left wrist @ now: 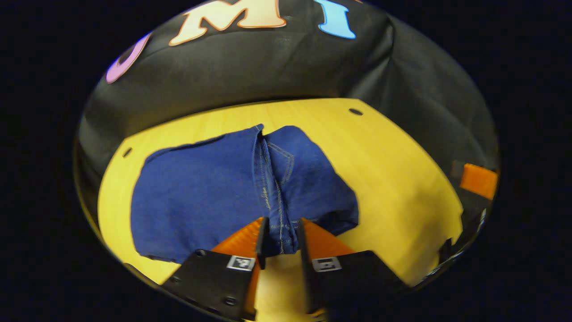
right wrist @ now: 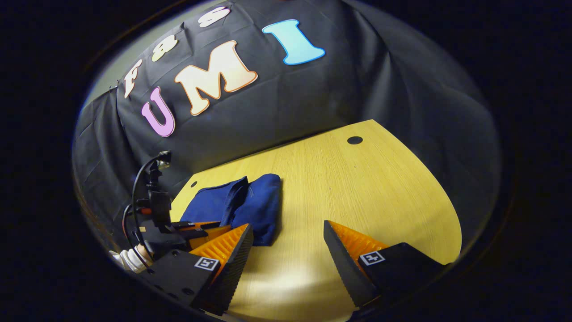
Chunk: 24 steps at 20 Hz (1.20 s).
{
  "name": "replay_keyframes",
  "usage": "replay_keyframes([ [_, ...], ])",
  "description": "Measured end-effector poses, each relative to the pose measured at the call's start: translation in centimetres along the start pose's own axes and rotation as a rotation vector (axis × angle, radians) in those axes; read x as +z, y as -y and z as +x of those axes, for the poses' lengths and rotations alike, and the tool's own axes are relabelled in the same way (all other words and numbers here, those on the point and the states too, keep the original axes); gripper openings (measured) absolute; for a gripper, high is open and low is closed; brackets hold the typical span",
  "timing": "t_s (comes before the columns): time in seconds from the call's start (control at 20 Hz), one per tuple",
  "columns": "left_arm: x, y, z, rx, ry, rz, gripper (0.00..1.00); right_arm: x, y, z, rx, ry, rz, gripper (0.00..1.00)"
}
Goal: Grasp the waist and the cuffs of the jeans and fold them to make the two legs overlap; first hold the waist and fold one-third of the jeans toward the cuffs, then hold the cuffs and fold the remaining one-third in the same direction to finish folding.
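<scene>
Jeans (left wrist: 214, 192) lie folded in a blue bundle on our wooden desk (left wrist: 393, 170), our left gripper (left wrist: 280, 243) clenched with both fingers on the seamed fold at the near edge, while our right gripper (right wrist: 288, 250) hovers released over bare desk beside them.

One jeans (left wrist: 201, 192), two tools (right wrist: 288, 243)
</scene>
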<state>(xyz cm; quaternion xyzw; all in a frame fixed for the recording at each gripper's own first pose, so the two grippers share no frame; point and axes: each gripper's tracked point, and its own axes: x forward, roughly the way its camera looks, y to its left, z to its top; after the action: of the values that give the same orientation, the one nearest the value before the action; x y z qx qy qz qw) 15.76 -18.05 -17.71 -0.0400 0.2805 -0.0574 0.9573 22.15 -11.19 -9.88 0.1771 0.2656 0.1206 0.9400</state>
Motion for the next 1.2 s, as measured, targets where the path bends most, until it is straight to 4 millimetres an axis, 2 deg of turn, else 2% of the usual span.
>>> replay_keyframes([
  [0.05,-0.2,0.8,-0.6,-0.048,0.011,-0.045,0.58,0.3,-0.8,-0.3,-0.002,0.014,0.000,0.98],
  [0.1,-0.2,0.5,-1.9,-0.070,0.020,-0.069,0.80,0.6,-1.6,-0.7,-0.008,0.028,-0.007,0.98],
  [0.15,-0.2,0.0,-2.8,-0.065,0.036,-0.072,0.84,0.9,-2.5,-1.0,-0.014,0.047,-0.019,0.98],
  [0.4,-0.2,-5.5,-9.7,0.002,0.087,0.005,0.88,2.4,-8.6,-2.1,-0.024,0.147,-0.053,0.98],
  [0.45,-0.1,-6.5,-11.0,0.007,0.096,0.013,0.86,2.6,-10.2,-2.2,-0.012,0.164,-0.046,0.98],
  [0.5,0.1,-7.4,-12.2,0.014,0.112,0.018,0.89,2.7,-11.6,-2.2,-0.005,0.176,-0.041,0.98],
  [0.6,0.7,-9.2,-14.0,0.031,0.147,0.023,0.89,2.8,-13.6,-2.3,-0.003,0.203,-0.045,0.98],
  [0.85,2.0,-12.1,-16.5,0.043,0.201,0.071,0.89,3.1,-16.3,-2.3,-0.029,0.239,-0.075,0.98],
  [1.0,1.7,-12.8,-17.3,0.017,0.194,0.088,0.89,3.7,-17.4,-2.3,-0.033,0.265,-0.059,0.98],
  [1.2,1.8,-13.2,-17.3,0.001,0.186,0.080,0.89,3.7,-17.8,-2.2,-0.051,0.272,-0.066,0.98],
])
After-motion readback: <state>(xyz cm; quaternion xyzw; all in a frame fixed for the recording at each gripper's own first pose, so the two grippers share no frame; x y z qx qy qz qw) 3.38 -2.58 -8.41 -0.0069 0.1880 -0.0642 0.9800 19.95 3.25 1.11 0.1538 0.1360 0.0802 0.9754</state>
